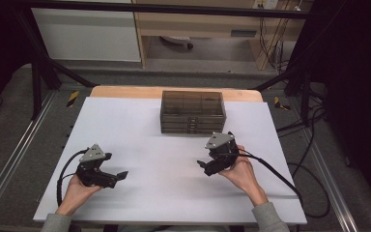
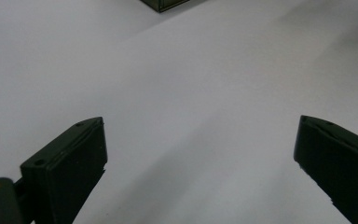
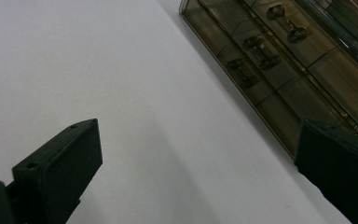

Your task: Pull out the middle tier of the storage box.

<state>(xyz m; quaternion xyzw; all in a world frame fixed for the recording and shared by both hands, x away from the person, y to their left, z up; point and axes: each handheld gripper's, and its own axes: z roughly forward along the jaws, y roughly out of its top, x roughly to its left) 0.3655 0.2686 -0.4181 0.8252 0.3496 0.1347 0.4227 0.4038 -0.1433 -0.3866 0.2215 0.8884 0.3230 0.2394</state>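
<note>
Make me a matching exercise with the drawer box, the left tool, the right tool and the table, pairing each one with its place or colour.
Things:
1. drawer box
2. left tool
3. right tool
4. table

Places or colours:
A. white top, wooden strip at the far edge
B. near left of the table, open, holding nothing
C. smoky see-through brown, at the far middle of the table
D. just in front of the box, open, holding nothing

Pairs: 1-C, 2-B, 3-D, 4-A
</note>
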